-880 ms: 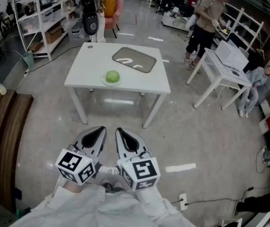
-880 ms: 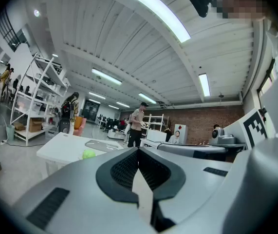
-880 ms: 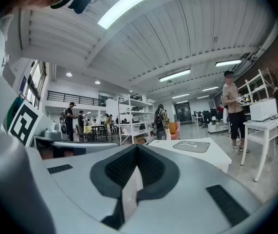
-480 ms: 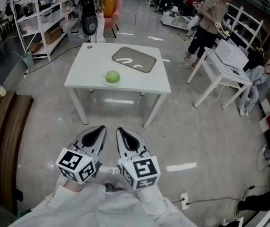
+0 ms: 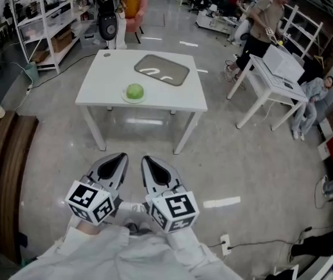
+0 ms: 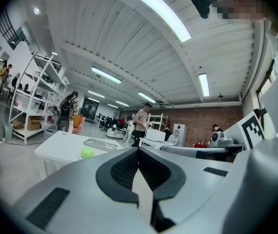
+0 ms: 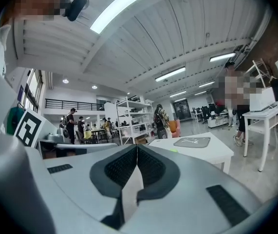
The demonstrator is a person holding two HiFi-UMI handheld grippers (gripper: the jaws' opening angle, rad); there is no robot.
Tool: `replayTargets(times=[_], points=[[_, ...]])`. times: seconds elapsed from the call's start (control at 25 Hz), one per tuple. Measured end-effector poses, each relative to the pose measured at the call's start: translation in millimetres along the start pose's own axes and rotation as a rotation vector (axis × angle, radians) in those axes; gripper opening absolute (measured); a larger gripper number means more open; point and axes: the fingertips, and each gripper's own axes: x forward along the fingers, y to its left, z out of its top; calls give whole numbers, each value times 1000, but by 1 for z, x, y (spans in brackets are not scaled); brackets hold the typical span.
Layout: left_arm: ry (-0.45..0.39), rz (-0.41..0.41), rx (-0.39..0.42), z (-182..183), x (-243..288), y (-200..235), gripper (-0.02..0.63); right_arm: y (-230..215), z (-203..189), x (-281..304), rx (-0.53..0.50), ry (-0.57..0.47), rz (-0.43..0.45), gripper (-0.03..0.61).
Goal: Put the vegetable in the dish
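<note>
Both claws are low in the middle of the head view, side by side, over the grey floor (image 5: 253, 156). The left gripper (image 5: 118, 160) is clenched tight, its two jaws pressed together with nothing between them, as its own view shows (image 6: 138, 150). The right gripper (image 5: 149, 161) is clenched the same way and holds nothing (image 7: 137, 146). The round green vegetable (image 5: 135, 90) is well apart from both claws, up in the frame on the white table (image 5: 105, 77). It sits on a small white plate (image 5: 144, 98) near the table's front edge. Behind it, a bit to the right, lies a flat grey tray (image 5: 161, 70). In the left gripper view the vegetable shows as a small green ball (image 6: 86, 153) at the left. A person (image 5: 258, 25) stands at the upper right beside another white table (image 5: 268, 81). White shelves (image 5: 44, 16) stand at the upper left.
</note>
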Motion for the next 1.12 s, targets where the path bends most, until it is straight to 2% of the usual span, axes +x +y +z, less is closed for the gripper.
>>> replayTargets(times=[0.24, 0.4, 0.68, 0.92, 1.12], points=[[43, 29, -1, -17, 8, -3, 8, -14, -16, -7, 20, 45, -10, 12], [52, 43, -34, -27, 14, -8, 8, -29, -19, -9, 31, 67, 0, 12], [94, 78, -72, -57, 21, -13, 8, -31, -40, -11, 64, 100, 86, 12], [113, 89, -106, -64, 38, 9, 8, -48, -45, 5, 96, 103, 73, 12], [122, 85, -114, -61, 68, 45, 8, -69, -47, 43, 98, 108, 59, 12]])
